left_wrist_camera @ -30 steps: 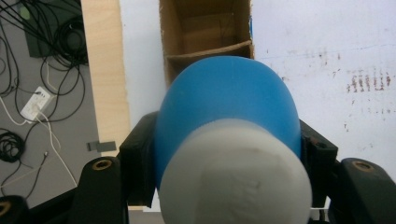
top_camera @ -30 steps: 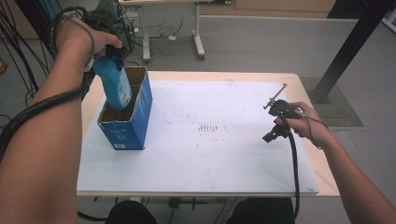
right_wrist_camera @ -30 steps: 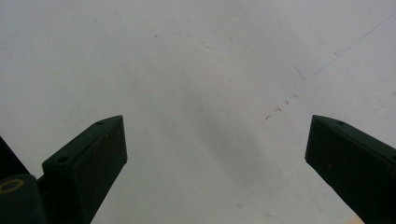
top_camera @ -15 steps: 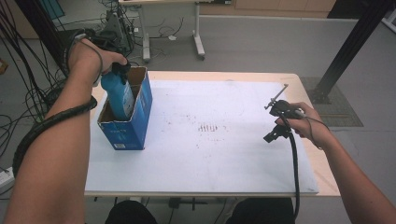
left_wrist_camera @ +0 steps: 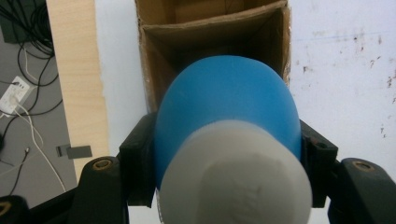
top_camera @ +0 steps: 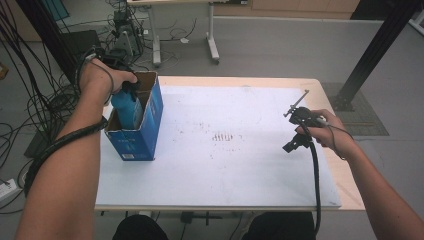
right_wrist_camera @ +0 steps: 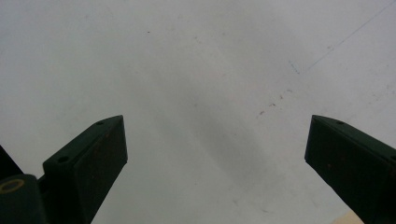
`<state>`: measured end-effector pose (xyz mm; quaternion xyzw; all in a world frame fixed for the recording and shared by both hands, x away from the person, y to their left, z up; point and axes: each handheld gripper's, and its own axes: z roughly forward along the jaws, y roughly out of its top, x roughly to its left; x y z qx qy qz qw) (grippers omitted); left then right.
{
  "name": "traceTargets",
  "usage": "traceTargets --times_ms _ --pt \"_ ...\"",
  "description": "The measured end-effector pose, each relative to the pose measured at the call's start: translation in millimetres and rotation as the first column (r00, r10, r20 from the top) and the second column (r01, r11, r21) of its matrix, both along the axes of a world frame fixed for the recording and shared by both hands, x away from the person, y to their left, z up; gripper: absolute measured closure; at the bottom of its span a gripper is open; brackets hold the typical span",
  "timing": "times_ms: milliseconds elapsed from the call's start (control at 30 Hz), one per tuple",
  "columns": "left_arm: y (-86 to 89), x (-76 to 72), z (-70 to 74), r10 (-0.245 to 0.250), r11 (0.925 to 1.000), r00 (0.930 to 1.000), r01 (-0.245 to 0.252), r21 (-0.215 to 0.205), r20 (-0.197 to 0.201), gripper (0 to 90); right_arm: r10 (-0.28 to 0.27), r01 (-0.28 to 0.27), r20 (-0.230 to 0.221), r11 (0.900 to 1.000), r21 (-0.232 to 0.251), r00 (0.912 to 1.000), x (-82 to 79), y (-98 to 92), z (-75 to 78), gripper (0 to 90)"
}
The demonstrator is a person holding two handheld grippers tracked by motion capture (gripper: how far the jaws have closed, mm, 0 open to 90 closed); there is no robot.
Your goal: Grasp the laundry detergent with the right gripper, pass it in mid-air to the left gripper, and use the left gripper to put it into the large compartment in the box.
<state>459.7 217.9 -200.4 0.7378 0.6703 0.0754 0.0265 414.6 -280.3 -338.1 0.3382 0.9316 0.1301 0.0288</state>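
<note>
Fingers (left_wrist_camera: 140,163) of the left gripper (top_camera: 131,89) squeeze the blue bottle (left_wrist_camera: 226,116), half inside the box (top_camera: 134,142) at the counter's (top_camera: 240,170) left edge. Keep it straight going down. Farther off, the right gripper (top_camera: 296,105) waits, open.

left gripper (top_camera: 131,91) holds blue bottle (top_camera: 127,109) partly inside open blue carton (top_camera: 142,131), far left on white tabletop (top_camera: 225,170).
</note>
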Motion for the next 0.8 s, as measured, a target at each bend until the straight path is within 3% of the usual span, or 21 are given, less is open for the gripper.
traceTargets --times_ms 567,800 --pt "2.7 -1.6 -33.2 0.020 0.9996 0.9998 -0.020 -0.018 0.002 37.8 0.000 0.000 -0.001 1.000 -0.008 1.0000 0.7 -1.1 -2.3 5.6" --pt "3.7 -2.6 -44.6 0.022 0.9997 0.9997 -0.022 -0.007 -0.005 37.8 -0.011 0.010 -0.008 1.000 -0.011 0.9999 1.1 -1.9 -3.2 5.7"
